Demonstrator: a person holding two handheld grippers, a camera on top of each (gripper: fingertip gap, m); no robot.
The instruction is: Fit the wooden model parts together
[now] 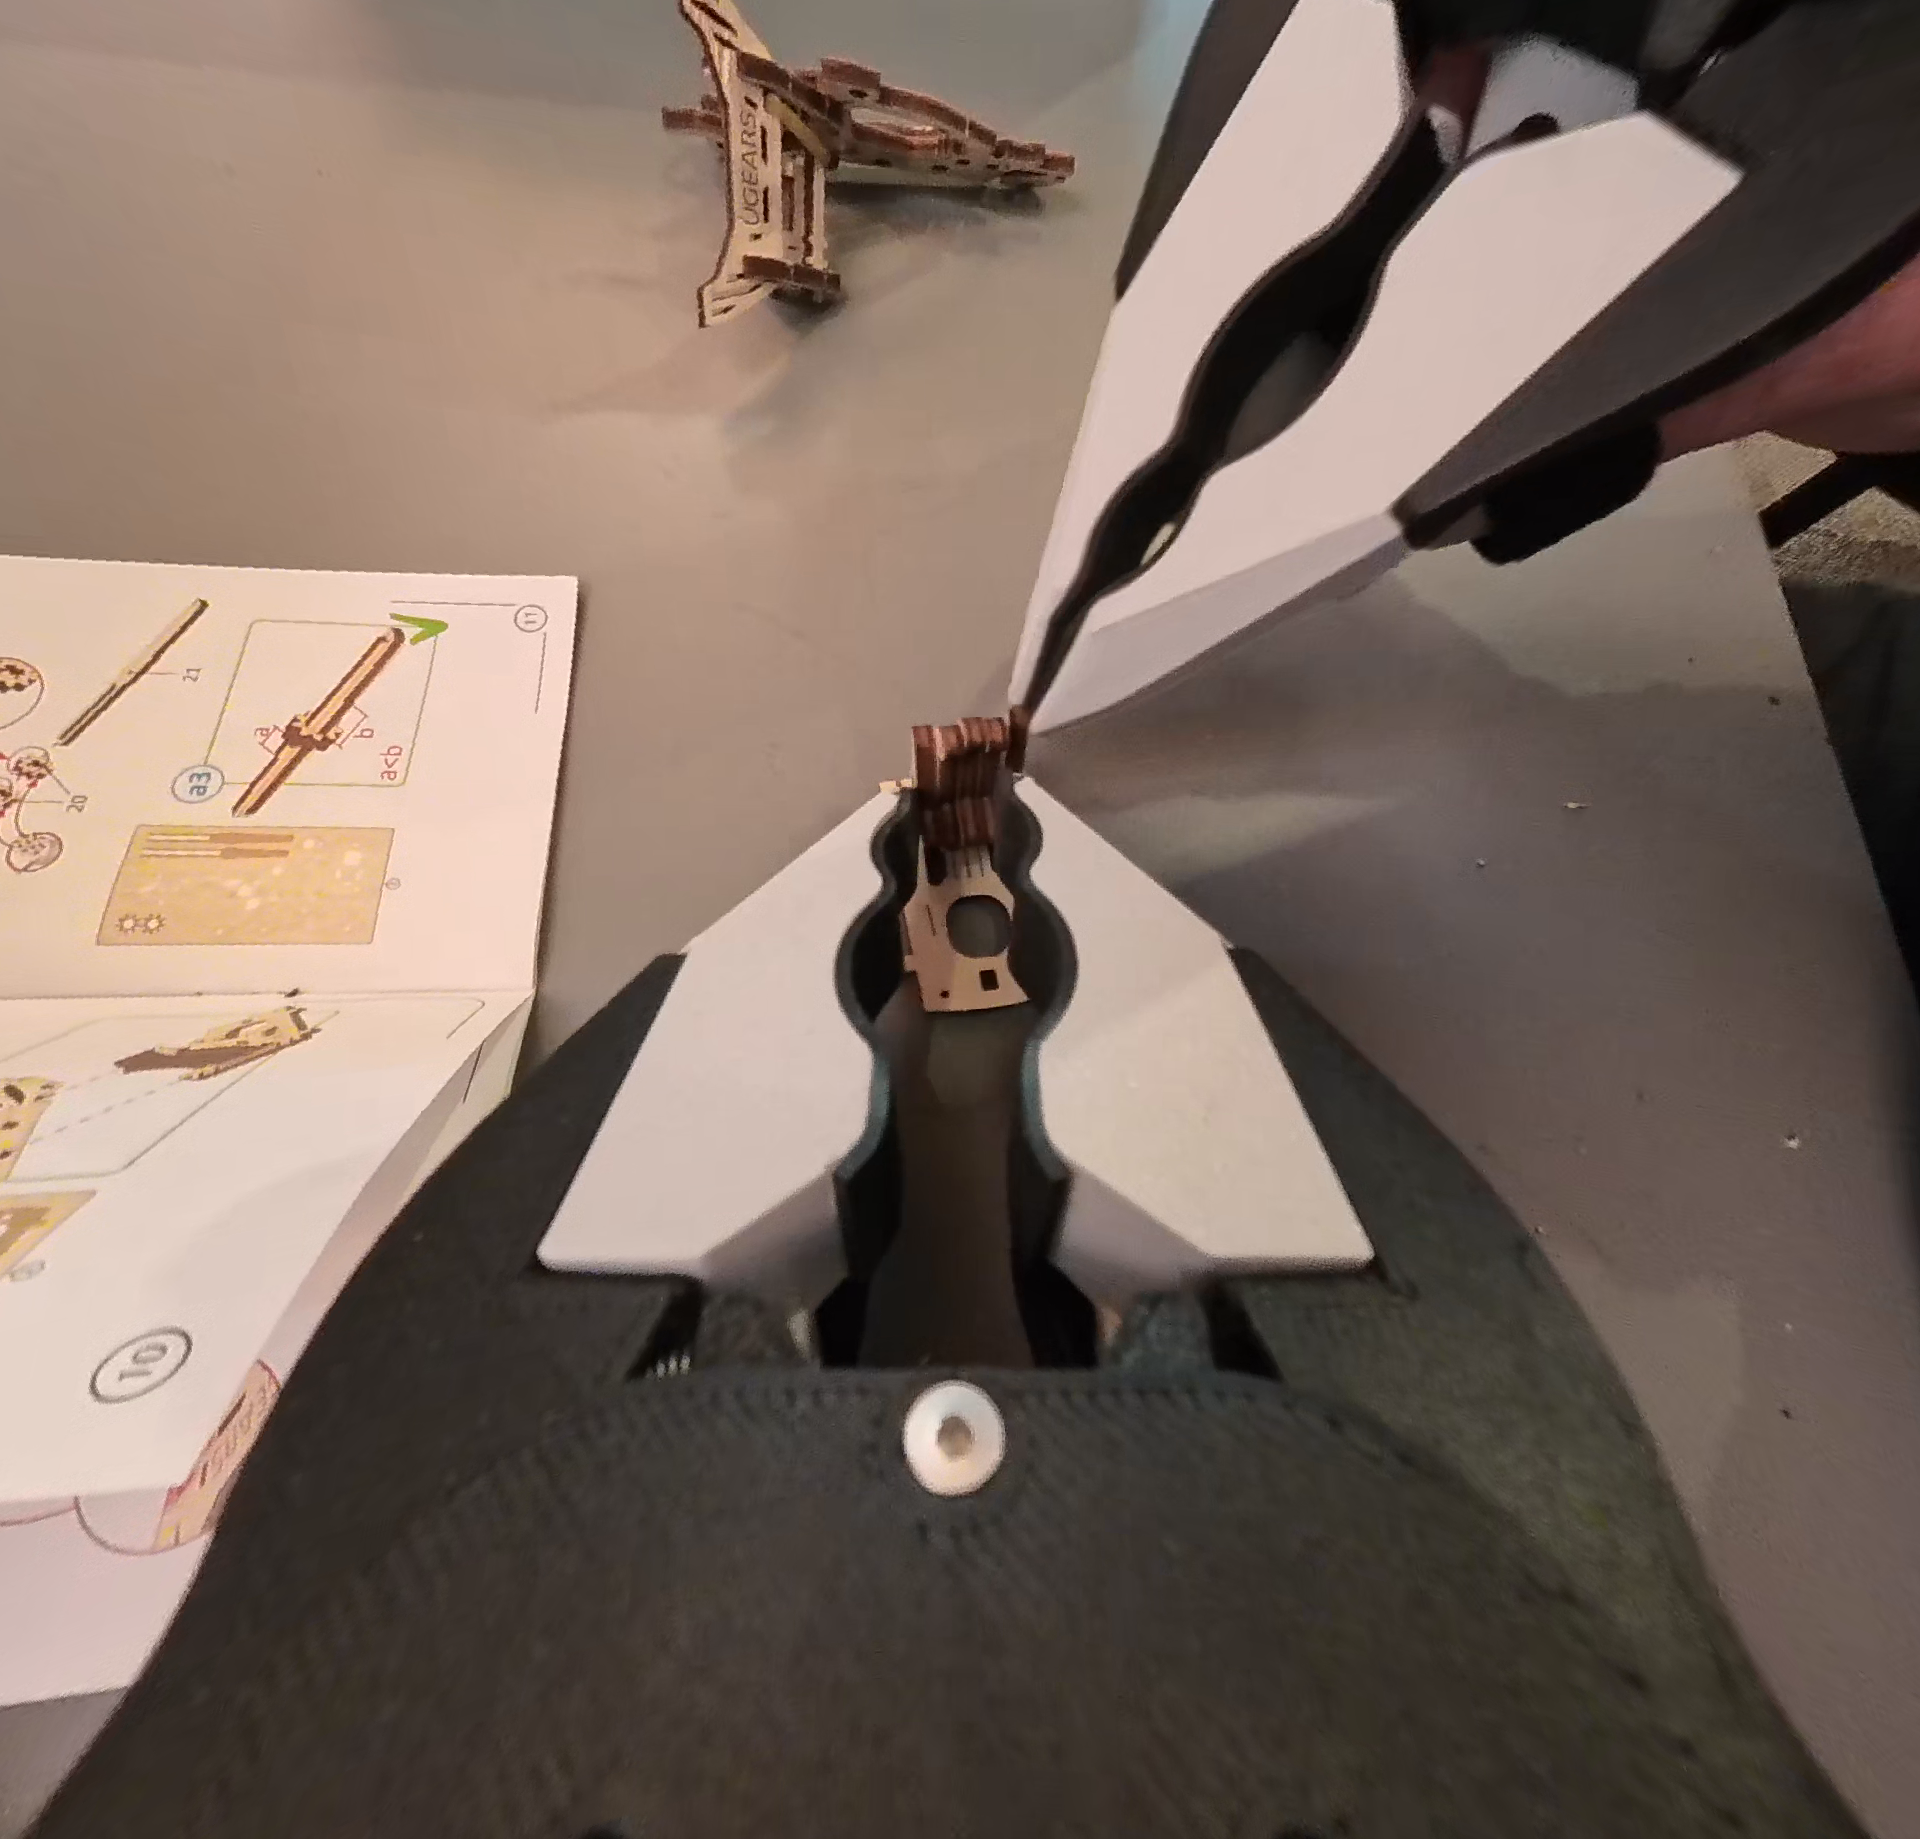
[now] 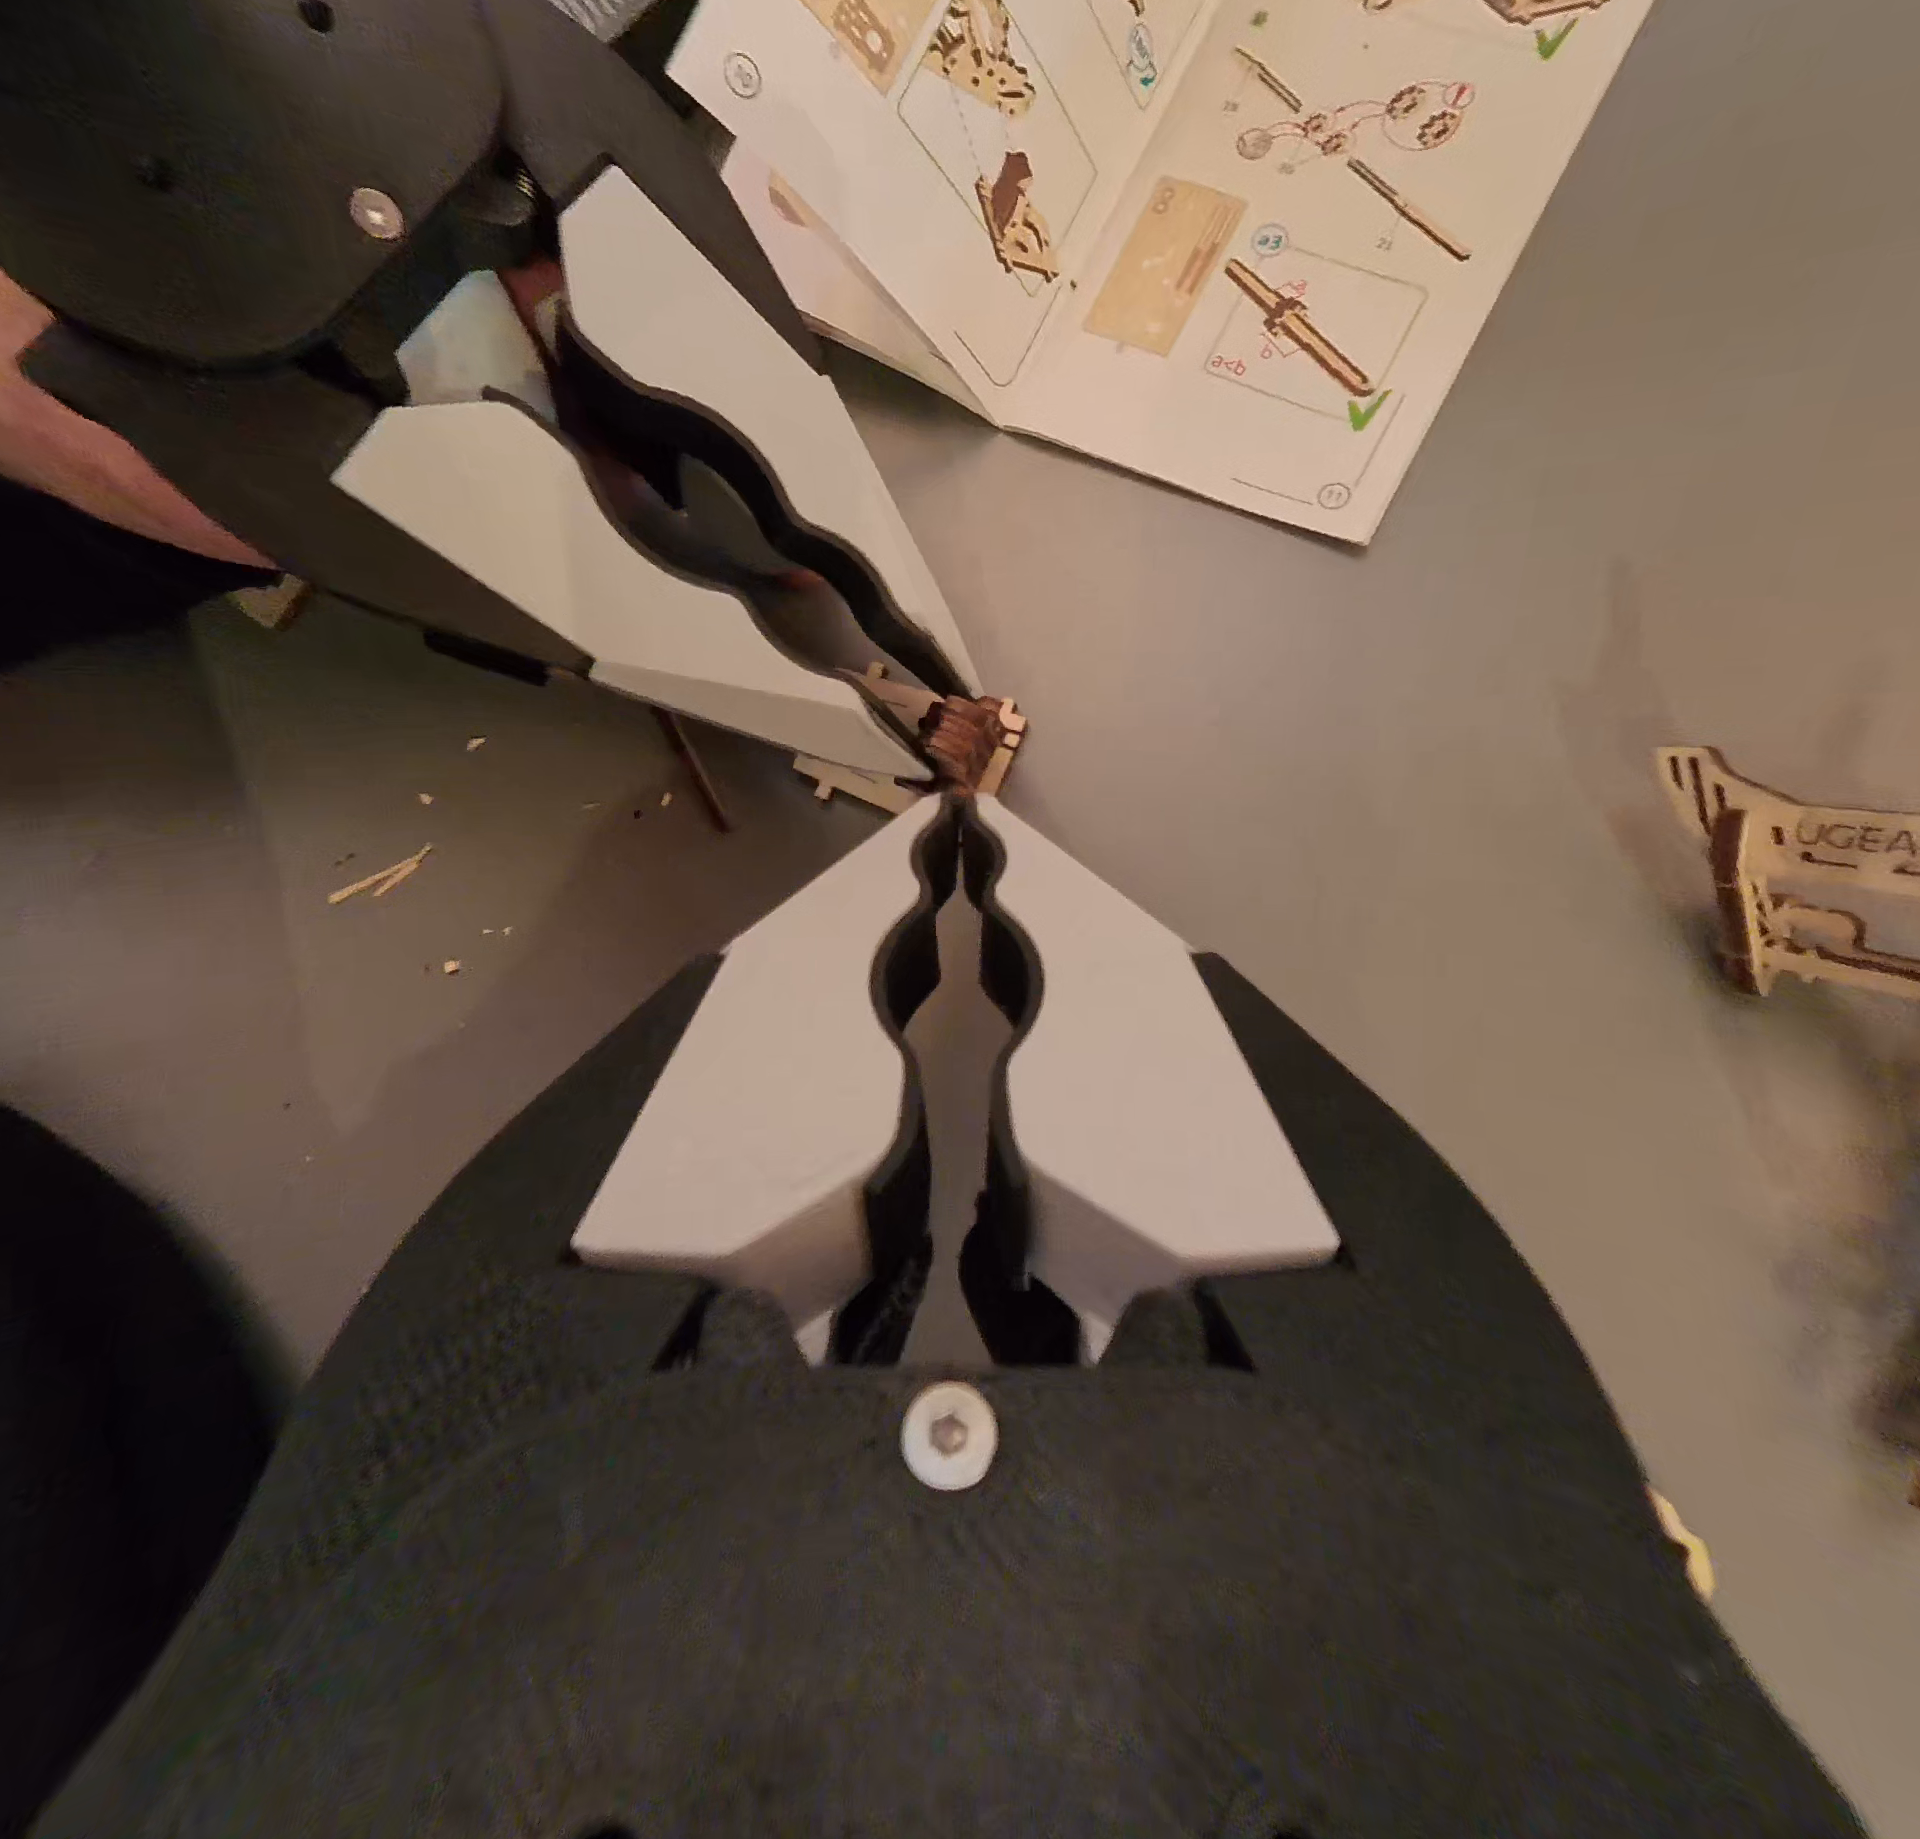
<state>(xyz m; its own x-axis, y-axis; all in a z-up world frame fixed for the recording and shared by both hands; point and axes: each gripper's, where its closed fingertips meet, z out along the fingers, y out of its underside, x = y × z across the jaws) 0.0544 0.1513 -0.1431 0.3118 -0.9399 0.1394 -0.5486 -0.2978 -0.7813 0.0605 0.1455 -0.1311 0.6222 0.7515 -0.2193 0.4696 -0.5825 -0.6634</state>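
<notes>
Grey and bare-topped, the desk (image 1: 416, 387) carries an open instruction booklet (image 1: 260, 906) at the left of the left wrist view and a partly built wooden model (image 1: 831, 148) lying far off toward the back. Near the middle, the left gripper (image 1: 956, 802) is clamped on a small wooden part (image 1: 961, 916), a pale laser-cut plate with a round hole that sits between the fingers, its stack of dark-edged toothed layers poking out past the fingertips. The right gripper (image 1: 1023, 724) reaches in from the upper right, its jaws drawn nearly together at the tips, which touch the right edge of that toothed stack; whether it pinches a separate piece there cannot be told. A person's hand (image 1: 1787, 376) shows behind it at the right edge. From the right wrist view, the right gripper (image 2: 961, 802) meets the wooden part (image 2: 977, 740) held by the left gripper (image 2: 935, 740), which comes in from the upper left. Wood splinters (image 2: 379, 875) lie scattered on the desk (image 2: 1351, 750) at the left, the booklet (image 2: 1195, 179) lies far behind, and the model (image 2: 1797, 875) stands at the right edge.
</notes>
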